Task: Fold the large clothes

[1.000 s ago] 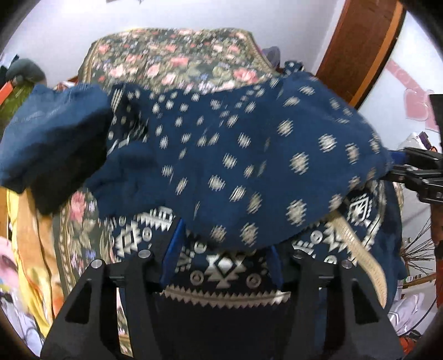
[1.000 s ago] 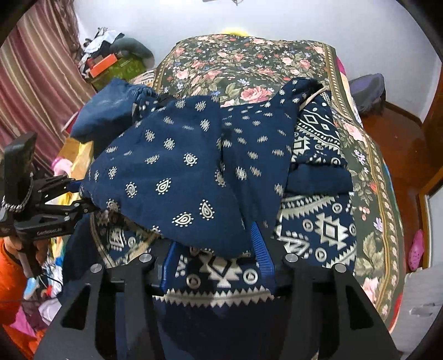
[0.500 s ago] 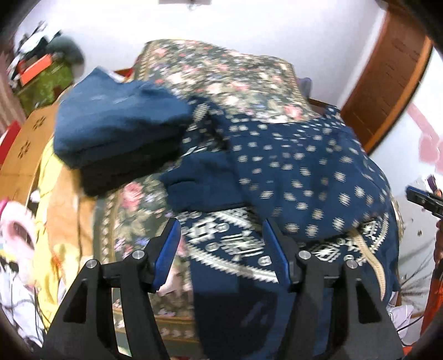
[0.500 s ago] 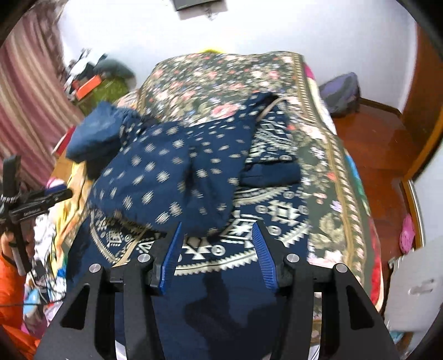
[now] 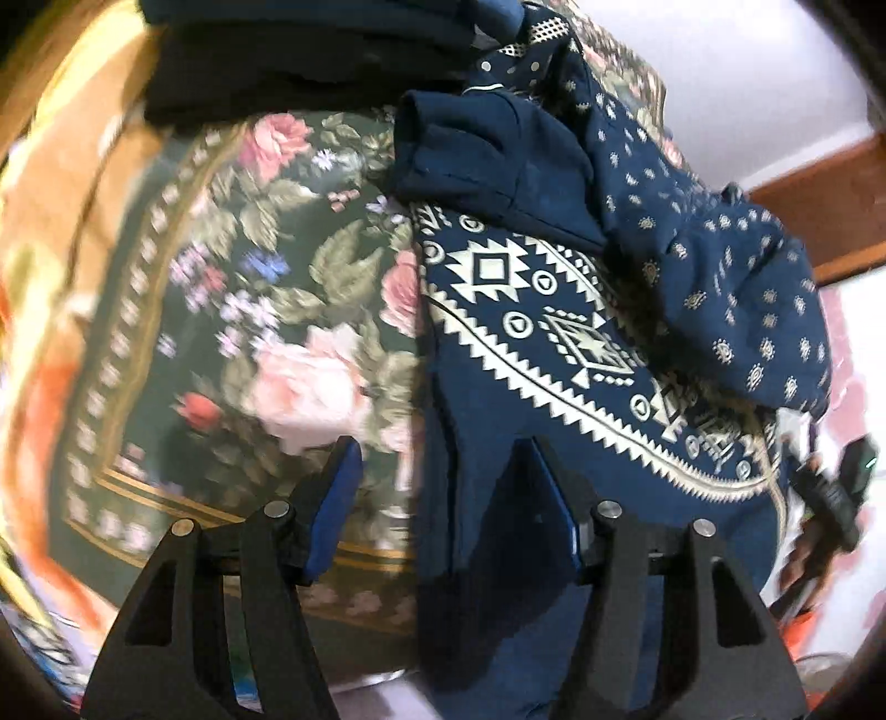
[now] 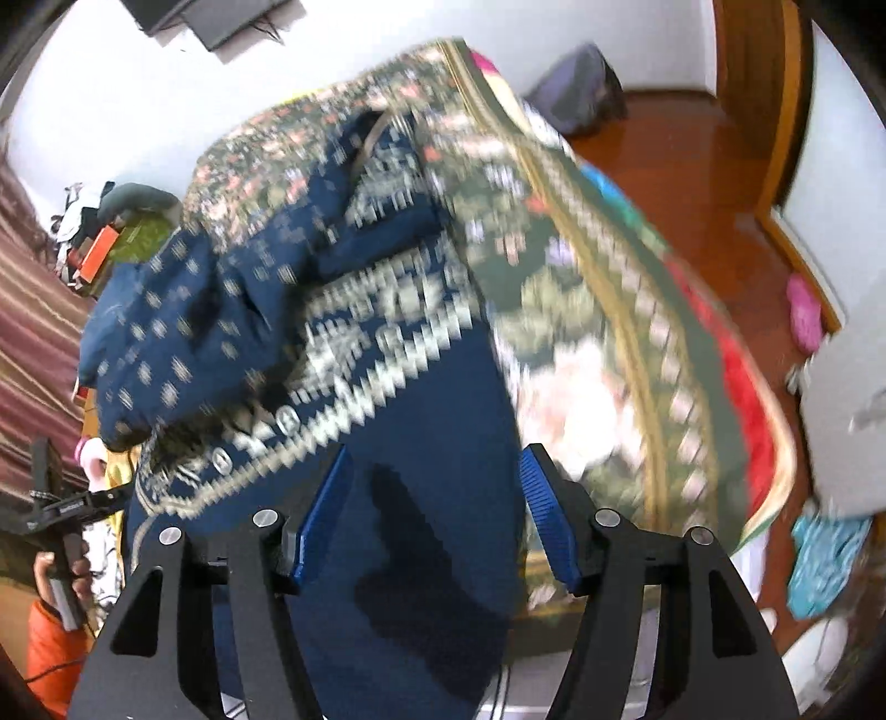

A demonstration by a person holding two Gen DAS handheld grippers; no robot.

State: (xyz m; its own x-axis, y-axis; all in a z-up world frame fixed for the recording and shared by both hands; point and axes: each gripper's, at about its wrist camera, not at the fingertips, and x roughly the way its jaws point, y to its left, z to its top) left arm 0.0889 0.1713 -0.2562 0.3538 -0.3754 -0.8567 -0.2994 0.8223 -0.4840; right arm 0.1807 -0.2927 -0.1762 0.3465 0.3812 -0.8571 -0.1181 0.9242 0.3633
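Note:
A large navy garment (image 5: pixel 531 310) with cream geometric bands and small cream motifs lies on the floral bed; its plain navy hem hangs over the bed's near edge. A dotted part is folded back over the banded part (image 5: pixel 736 299). My left gripper (image 5: pixel 443 498) is open and empty, astride the hem's left edge. My right gripper (image 6: pixel 437 498) is open and empty, over the same garment (image 6: pixel 354 343) at its hem's right edge. The right view is blurred. Each gripper shows at the edge of the other's view, the right one (image 5: pixel 830 498) and the left one (image 6: pixel 61 509).
The bed has a dark floral cover (image 5: pixel 266 310). A folded stack of dark blue clothes (image 5: pixel 310 50) lies at its left side. A wooden floor (image 6: pixel 692 183), a bag (image 6: pixel 581 83) and clutter (image 6: pixel 825 554) lie right of the bed. A striped curtain (image 6: pixel 33 310) hangs at the left.
Both grippers let go of the folded-over cloth, opened, drew back and dropped toward the hem at the bed's near edge. The left swung left, the right swung right.

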